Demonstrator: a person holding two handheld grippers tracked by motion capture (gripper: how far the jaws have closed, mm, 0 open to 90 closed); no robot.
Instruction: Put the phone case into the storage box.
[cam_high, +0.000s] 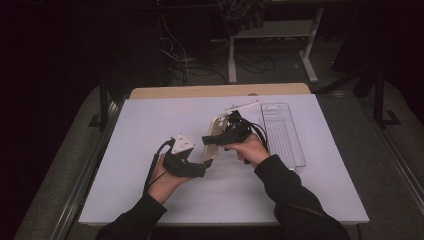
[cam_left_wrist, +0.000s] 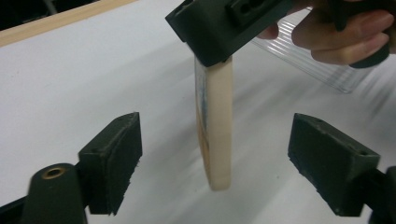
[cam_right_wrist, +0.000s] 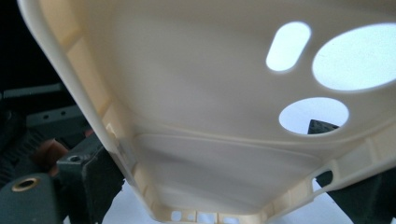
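Above the middle of the white table (cam_high: 150, 200), the cream phone case (cam_high: 212, 142) hangs on edge, pinched near its upper end by the right gripper (cam_high: 209, 140), whose jaws are closed on it. From the left gripper view the case (cam_left_wrist: 217, 130) drops straight down out of the right gripper (cam_left_wrist: 219, 32) and sits between the left jaws, roughly midway, with clear gaps to both pads, so nothing presses on it. The left gripper (cam_high: 200, 169) stands wide apart, its jaws spread on either side of the case's lower end. The right gripper view looks into the case's hollow inside (cam_right_wrist: 210, 116), camera cutouts up right; how deep the jaws bite there is hard to judge. A clear tray (cam_high: 282, 132) lies on the table just right of the hands.
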